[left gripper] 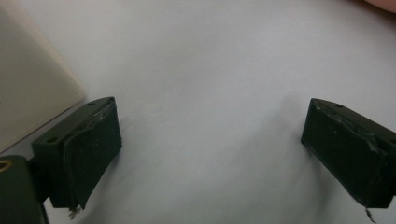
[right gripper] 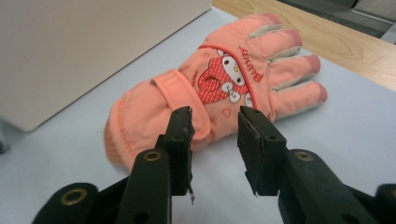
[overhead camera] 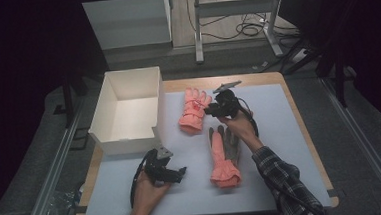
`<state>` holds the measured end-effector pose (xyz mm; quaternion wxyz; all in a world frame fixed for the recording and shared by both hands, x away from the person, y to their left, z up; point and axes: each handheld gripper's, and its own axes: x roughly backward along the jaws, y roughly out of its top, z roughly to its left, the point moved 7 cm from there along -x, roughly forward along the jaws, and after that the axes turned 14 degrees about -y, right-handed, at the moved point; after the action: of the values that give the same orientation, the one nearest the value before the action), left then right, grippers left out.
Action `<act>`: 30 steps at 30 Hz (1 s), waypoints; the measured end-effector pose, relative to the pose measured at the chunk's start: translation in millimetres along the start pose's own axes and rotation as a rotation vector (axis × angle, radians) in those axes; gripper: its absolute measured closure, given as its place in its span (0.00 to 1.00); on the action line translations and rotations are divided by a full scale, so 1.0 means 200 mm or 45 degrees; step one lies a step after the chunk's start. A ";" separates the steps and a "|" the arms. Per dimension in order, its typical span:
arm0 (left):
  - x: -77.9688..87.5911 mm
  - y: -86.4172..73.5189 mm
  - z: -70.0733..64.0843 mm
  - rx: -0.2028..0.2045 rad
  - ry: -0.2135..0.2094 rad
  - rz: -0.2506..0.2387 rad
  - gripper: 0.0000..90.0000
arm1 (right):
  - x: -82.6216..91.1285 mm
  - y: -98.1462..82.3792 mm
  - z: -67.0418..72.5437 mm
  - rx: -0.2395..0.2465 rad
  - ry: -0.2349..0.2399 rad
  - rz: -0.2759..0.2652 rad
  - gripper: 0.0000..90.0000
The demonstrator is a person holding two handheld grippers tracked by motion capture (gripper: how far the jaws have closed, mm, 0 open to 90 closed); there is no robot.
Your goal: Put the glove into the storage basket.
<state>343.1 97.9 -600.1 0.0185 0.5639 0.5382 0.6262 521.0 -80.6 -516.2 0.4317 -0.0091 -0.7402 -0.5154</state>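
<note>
The right tool [right gripper: 215, 140], jaws partly open and empty, nears the soft, light pink glove [right gripper: 210, 98]; its padded cuff looks easiest to pinch. The left tool [left gripper: 210, 154] rests wide open, empty.

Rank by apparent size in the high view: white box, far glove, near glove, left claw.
1. white box, clearly largest.
2-3. near glove and far glove: the near one looks slightly longer, but it lies closer to the camera, so treat them as alike.
4. left claw, smallest, though its cable adds length.
</note>
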 end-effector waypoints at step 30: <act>0.00 0.00 0.00 0.001 0.000 -0.001 0.05 | -0.43 0.07 0.04 0.007 -0.076 0.191 0.79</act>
<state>343.1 97.7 -600.0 0.0185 0.5637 0.5388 0.6258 575.9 -30.2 -561.8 0.4470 -0.0787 -0.7514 -0.4789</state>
